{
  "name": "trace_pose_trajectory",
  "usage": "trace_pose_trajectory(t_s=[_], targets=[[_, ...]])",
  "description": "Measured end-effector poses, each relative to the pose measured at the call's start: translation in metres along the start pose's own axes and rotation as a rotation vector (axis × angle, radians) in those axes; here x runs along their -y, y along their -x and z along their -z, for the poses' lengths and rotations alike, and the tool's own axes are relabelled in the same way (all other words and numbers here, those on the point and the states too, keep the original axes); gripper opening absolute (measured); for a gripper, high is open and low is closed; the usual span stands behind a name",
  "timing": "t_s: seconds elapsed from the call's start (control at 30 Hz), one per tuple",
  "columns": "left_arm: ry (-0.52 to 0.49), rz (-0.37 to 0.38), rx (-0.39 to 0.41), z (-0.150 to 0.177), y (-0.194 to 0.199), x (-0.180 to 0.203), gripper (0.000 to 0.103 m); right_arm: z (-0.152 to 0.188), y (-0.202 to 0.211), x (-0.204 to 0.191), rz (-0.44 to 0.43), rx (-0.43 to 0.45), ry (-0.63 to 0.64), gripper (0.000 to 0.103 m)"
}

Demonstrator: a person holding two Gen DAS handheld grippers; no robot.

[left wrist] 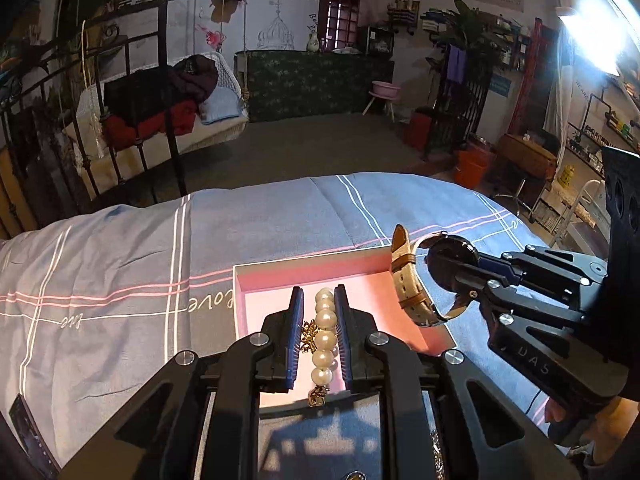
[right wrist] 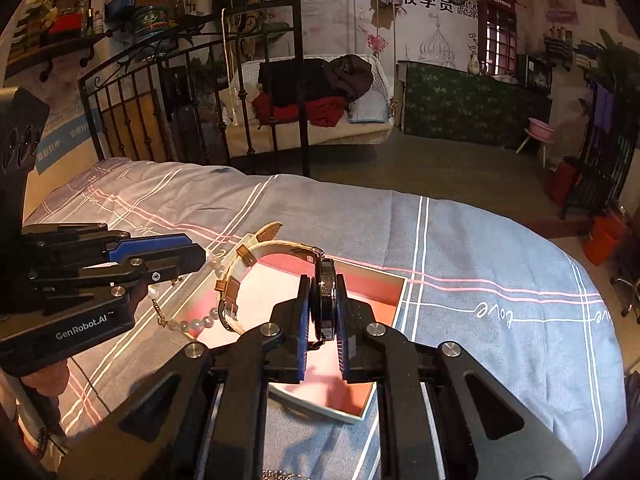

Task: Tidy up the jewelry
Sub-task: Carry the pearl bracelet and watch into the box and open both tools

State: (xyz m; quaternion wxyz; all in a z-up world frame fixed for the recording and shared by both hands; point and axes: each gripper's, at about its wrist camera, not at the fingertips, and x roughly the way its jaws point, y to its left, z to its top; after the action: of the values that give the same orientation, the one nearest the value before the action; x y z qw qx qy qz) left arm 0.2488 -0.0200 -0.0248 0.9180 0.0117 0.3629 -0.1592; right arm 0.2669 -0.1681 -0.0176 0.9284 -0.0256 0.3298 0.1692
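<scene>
Left gripper (left wrist: 319, 340): clamped on pearl bracelet (left wrist: 324, 338), cream beads, gold chain ends, held above pink box (left wrist: 280, 276). Right gripper (right wrist: 323, 320): clamped on watch (right wrist: 325, 300), dark case, tan strap looped leftward. Step: 2 items carried over box. Next: lowering, releasing inside, likely.

Your pearl bracelet (left wrist: 324, 336), cream beads with gold chain links, hangs in a line at the lower centre of the left wrist view, above the open pink box (left wrist: 276, 276). Your watch (right wrist: 324, 300), dark-faced with a tan leather strap looping to the left, stands on edge at the centre of the right wrist view, above the same shallow white-rimmed box.
</scene>
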Motion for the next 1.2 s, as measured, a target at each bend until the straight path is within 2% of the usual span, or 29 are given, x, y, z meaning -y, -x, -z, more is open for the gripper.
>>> trace_pose_trajectory(t_s=[0.2, 0.4, 0.83, 1.07, 1.13, 1.17, 1.2], targets=[[0.051, 0.005, -0.071, -0.017, -0.036, -0.013, 0.015, -0.008, -0.047, 0.007, 0.022, -0.096, -0.007, 0.012], [0.076, -0.002, -0.129, -0.016, -0.059, -0.020, 0.015, 0.005, -0.083, 0.010, 0.041, -0.176, 0.001, 0.012], [0.044, -0.054, -0.216, 0.004, -0.091, -0.017, 0.015, 0.026, -0.115, 0.001, 0.071, -0.287, 0.056, 0.012], [0.009, -0.119, -0.235, 0.008, -0.097, -0.017, 0.016, 0.034, -0.124, -0.001, 0.087, -0.331, 0.080, 0.012], [0.006, -0.128, -0.229, 0.006, -0.094, -0.018, 0.024, 0.034, -0.123, -0.001, 0.089, -0.328, 0.084, 0.016], [0.009, -0.133, -0.214, 0.004, -0.090, -0.018, 0.046, 0.033, -0.121, -0.002, 0.094, -0.321, 0.087, 0.021], [0.013, -0.145, -0.194, 0.002, -0.085, -0.019, 0.068, 0.031, -0.117, -0.003, 0.102, -0.309, 0.091, 0.037]])
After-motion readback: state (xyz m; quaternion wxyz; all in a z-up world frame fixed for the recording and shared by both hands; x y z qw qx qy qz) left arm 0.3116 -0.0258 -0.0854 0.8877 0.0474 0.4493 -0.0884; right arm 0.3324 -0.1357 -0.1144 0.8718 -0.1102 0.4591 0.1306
